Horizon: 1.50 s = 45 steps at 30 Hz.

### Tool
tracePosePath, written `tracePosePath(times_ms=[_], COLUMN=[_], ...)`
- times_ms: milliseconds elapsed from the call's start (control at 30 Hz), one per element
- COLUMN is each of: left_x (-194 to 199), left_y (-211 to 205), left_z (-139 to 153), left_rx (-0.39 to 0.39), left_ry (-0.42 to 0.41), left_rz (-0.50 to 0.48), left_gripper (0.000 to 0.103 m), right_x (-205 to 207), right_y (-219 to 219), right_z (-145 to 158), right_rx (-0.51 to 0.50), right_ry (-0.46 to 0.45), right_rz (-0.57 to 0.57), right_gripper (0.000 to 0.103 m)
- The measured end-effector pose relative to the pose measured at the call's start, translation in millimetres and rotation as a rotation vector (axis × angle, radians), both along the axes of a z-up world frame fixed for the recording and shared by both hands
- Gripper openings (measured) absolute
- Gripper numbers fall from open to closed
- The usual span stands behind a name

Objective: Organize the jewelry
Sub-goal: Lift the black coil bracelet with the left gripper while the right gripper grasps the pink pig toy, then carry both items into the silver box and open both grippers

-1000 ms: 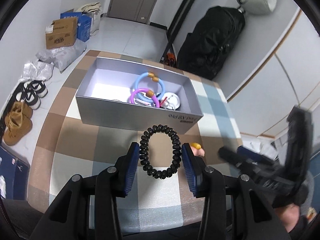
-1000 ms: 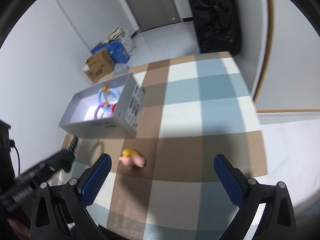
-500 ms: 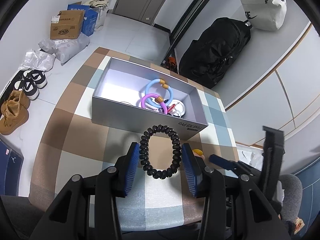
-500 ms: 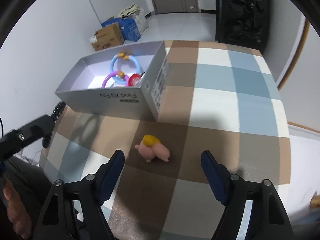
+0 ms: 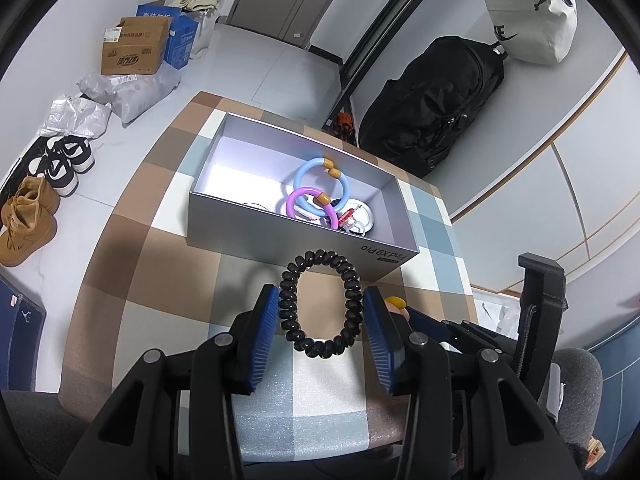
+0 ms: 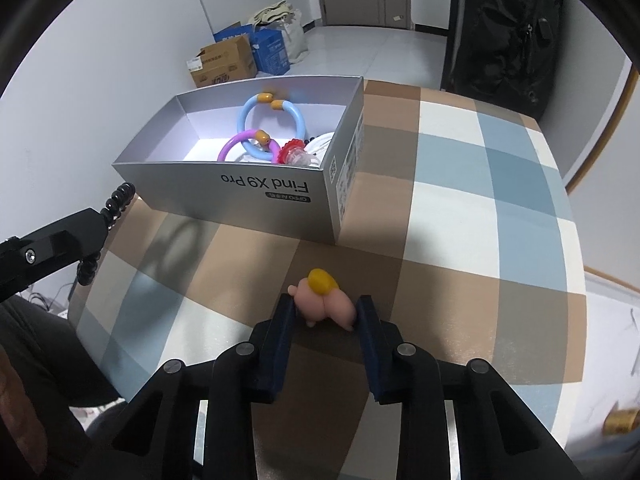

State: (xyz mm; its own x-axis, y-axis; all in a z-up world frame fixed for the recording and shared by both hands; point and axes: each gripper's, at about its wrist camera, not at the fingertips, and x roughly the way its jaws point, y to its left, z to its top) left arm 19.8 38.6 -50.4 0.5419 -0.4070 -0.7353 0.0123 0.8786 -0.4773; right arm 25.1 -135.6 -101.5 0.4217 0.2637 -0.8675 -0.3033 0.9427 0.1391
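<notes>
Black bead bracelet [image 5: 320, 303] pinched in left gripper [image 5: 320, 322], box [image 5: 280, 236] just beyond. Right gripper [image 6: 325, 326] closing on pink figurine [image 6: 325, 300], pads touching.

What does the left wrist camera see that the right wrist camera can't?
Only the left wrist view shows the shoes on the floor, the white bag, and the whole black bead bracelet held in the left tool.

Only the right wrist view shows the pink toy between the closing right tool.

Both show the silver box with the blue ring and purple ring inside.
</notes>
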Motion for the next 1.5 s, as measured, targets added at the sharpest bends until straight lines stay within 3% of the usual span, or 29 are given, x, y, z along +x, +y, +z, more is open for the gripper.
tracePosePath(times_ms=[467, 867, 1500], left_x=[1, 13, 39], left_y=[0, 4, 7], left_z=[3, 10, 14], left_rx=[0.014, -0.014, -0.066], left_ry=[-0.033, -0.08, -0.107], left_rz=[0.013, 0.035, 0.06], left_gripper=[0.037, 0.037, 0.037], right_x=[-4, -3, 24], right_y=[-1, 3, 10], right_z=[18, 51, 67], right_rx=[0.069, 0.2, 0.28], right_ry=[-0.04, -0.104, -0.156], right_rz=[0.004, 0.034, 0.054], right_gripper=[0.03, 0.03, 0.03])
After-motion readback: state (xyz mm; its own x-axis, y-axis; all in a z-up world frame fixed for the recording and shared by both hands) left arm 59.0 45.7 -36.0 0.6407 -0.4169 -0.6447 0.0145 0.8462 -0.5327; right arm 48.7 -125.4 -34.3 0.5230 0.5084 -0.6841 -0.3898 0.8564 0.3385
